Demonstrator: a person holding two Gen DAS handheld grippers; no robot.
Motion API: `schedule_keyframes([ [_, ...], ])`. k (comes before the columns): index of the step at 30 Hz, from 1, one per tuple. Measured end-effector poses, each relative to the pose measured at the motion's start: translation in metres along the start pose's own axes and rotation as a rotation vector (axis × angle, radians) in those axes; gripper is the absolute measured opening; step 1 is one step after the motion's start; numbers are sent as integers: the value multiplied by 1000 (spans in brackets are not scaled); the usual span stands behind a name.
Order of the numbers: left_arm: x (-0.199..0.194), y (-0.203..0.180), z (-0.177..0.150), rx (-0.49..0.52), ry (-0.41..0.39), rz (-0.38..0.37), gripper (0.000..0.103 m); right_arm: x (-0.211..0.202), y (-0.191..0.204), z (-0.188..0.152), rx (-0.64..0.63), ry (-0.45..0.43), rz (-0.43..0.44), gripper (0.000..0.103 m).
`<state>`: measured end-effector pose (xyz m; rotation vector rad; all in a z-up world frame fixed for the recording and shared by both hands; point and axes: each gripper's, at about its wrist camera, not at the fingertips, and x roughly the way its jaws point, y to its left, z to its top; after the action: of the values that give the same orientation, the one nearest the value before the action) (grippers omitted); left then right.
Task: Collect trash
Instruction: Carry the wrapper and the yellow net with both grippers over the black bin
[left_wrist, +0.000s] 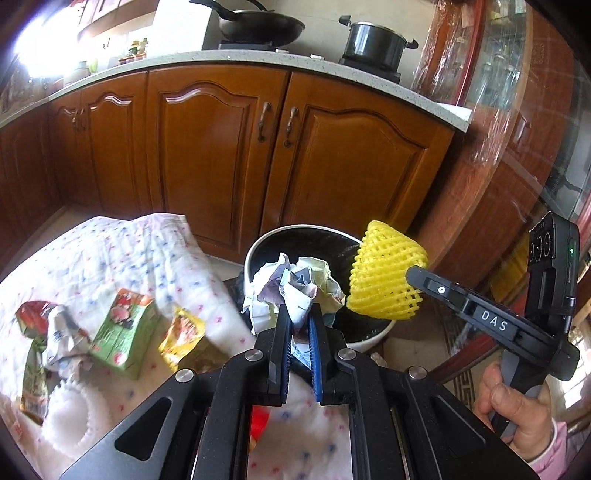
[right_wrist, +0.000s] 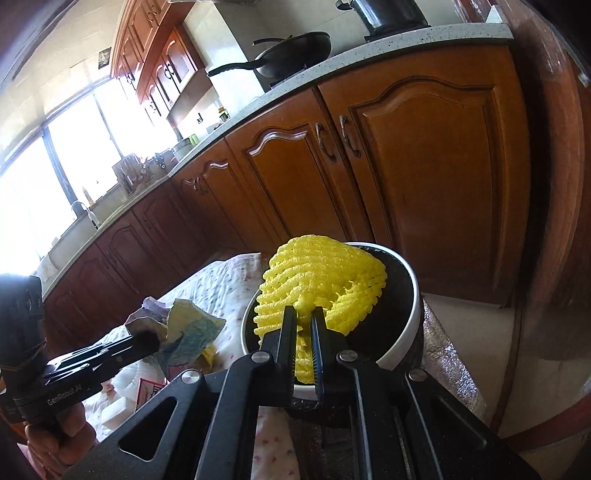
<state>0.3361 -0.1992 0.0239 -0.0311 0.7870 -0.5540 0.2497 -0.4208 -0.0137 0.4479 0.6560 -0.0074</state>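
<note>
Mid-task: my left tongs (left_wrist: 298, 314) gripped crumpled paper (left_wrist: 295, 284) and my right tongs (right_wrist: 304, 317) gripped yellow foam net (right_wrist: 321, 280), both over the bin (left_wrist: 258, 243). At 9 o'clock, juice carton (left_wrist: 123, 328) and wrappers (left_wrist: 183, 332) remained on the counter (left_wrist: 129, 251).

Bin (left_wrist: 255, 251) stands right of the table (left_wrist: 122, 243), before cabinets (left_wrist: 207, 147).

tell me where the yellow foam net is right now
The yellow foam fruit net is pinched in the right tongs, held over the white-rimmed, black-lined trash bin, right of the crumpled paper wad in the left tongs.
</note>
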Motion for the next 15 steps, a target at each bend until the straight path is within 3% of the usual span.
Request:
schedule_keyframes([
  [13,88,-5,46,8,115,28,8,45,-16,16,-43,114,-67,9],
  [15,98,-7,49,1,134,19,16,48,-19,17,-42,126,-72,12],
])
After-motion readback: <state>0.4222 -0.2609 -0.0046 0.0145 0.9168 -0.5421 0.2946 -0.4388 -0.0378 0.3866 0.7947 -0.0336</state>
